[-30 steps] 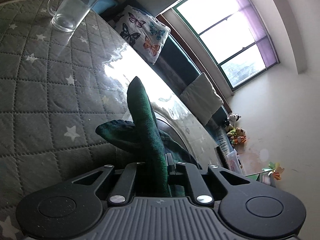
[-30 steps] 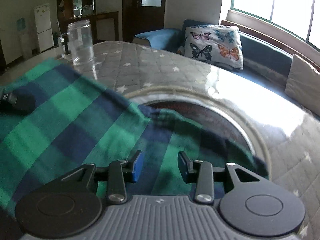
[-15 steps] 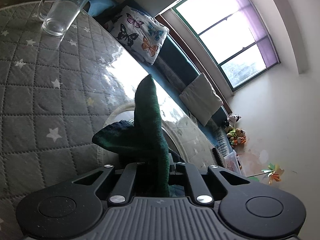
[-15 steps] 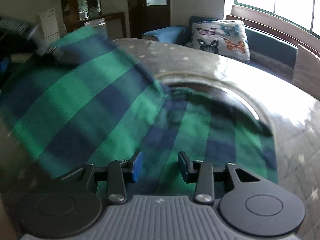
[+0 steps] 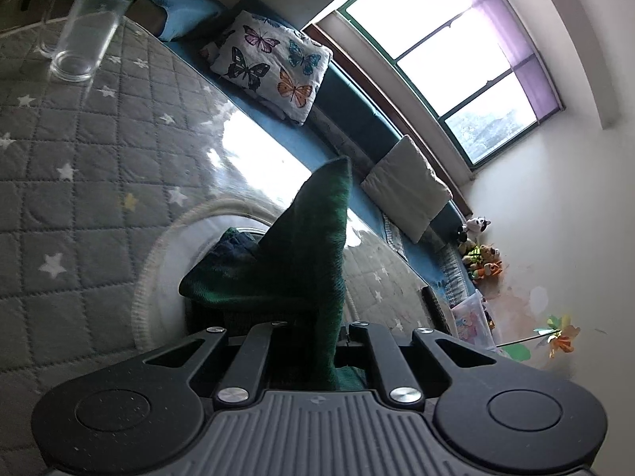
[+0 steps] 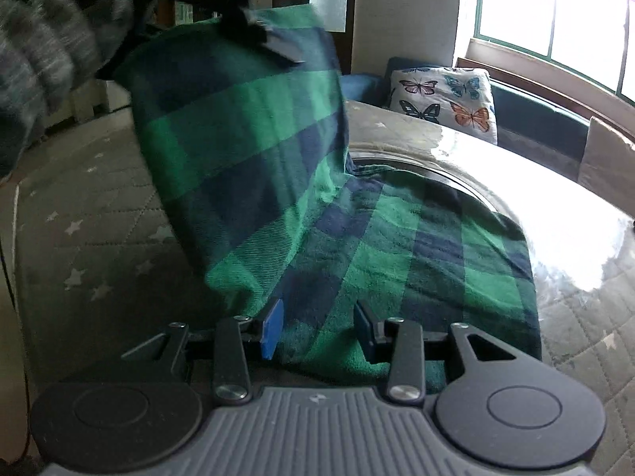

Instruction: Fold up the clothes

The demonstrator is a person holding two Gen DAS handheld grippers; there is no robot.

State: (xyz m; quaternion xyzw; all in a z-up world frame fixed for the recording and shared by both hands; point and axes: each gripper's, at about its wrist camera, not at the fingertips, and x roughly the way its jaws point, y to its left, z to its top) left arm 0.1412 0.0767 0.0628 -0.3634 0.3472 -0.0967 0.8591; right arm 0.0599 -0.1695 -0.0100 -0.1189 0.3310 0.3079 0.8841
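Cloth: the green and blue checked cloth [image 6: 416,246] lies on the table [image 6: 91,230]. One side is lifted up like a flap.
Left gripper: the left gripper [image 5: 313,329] is pinched tight on a fold of the cloth [image 5: 305,254] and holds it up off the table.
Right gripper: the right gripper [image 6: 317,329] has its jaws wide apart, low over the cloth, holding nothing.
In the way: the lifted flap hides the far part of the table.
Jar: a glass jar [image 5: 89,29] stands on the table, far from the cloth.
Pillow: a butterfly pillow [image 5: 274,63] sits on the bench behind the table.
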